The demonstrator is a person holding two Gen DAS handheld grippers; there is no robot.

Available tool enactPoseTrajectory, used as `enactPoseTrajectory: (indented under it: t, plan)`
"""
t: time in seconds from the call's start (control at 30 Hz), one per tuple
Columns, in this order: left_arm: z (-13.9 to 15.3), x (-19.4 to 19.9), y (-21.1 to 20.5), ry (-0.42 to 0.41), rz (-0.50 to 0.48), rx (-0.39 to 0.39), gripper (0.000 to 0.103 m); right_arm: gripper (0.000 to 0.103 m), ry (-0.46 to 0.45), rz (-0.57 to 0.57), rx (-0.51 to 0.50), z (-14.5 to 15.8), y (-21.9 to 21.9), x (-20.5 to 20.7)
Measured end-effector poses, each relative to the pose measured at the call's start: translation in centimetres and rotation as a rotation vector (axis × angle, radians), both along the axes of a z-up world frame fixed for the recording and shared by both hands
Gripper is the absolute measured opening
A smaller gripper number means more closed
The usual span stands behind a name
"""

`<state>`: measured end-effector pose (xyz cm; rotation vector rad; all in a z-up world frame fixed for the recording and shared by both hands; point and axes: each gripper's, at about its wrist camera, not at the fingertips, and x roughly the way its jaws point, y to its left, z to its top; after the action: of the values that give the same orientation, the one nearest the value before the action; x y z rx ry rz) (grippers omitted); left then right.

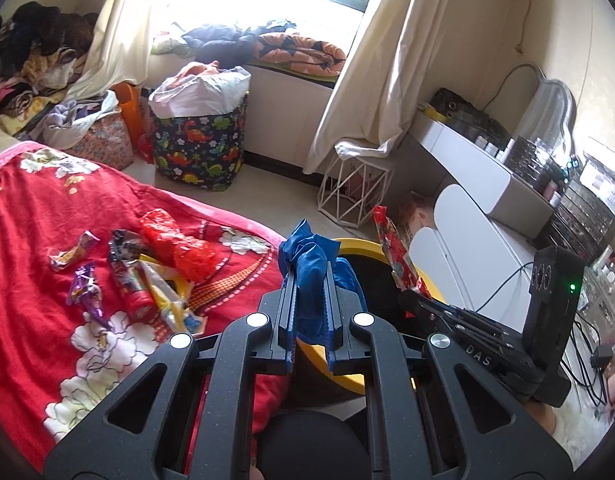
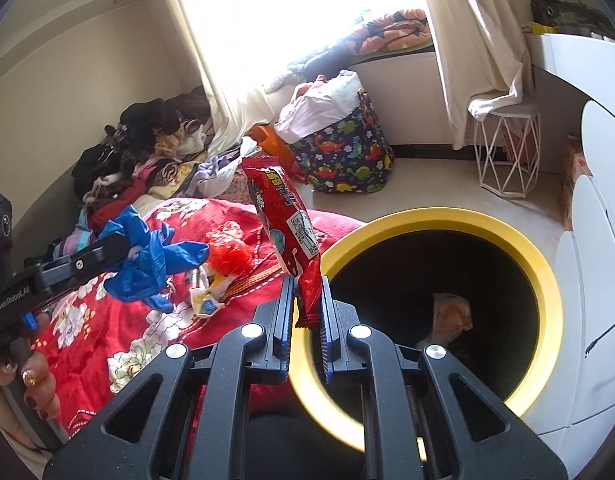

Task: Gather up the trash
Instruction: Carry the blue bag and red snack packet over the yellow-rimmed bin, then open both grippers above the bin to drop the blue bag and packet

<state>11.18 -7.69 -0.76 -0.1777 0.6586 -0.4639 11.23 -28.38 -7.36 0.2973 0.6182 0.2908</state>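
**Both grippers loaded, positioned at the bin**

The left gripper has its fingers clamped on a crumpled blue plastic bag, held just at the near rim of the yellow-rimmed trash bin. The right gripper has its fingers clamped on the lower end of a red snack wrapper, which stands upright over the bin's near rim. Judgement: both items are held high and close to the opening so that release drops them inside; the wrapper is nearer to a clean drop than the bag.

One crumpled wrapper already lies inside the bin.

Remaining trash lies on the red floral bedspread: a red plastic bag, a purple wrapper and several foil packets. Nothing obstructs the bin opening. A dinosaur-print hamper and a white wire stool stand well apart.
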Motion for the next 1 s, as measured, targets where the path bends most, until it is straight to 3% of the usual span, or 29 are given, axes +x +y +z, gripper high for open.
enactPoseTrajectory:
  t: [1.0]
  plan:
    - [-2.0,0.9,-5.6,0.030,-0.115,0.037,0.006,0.012,0.079,-0.162,0.015,-2.5,-4.7,0.8]
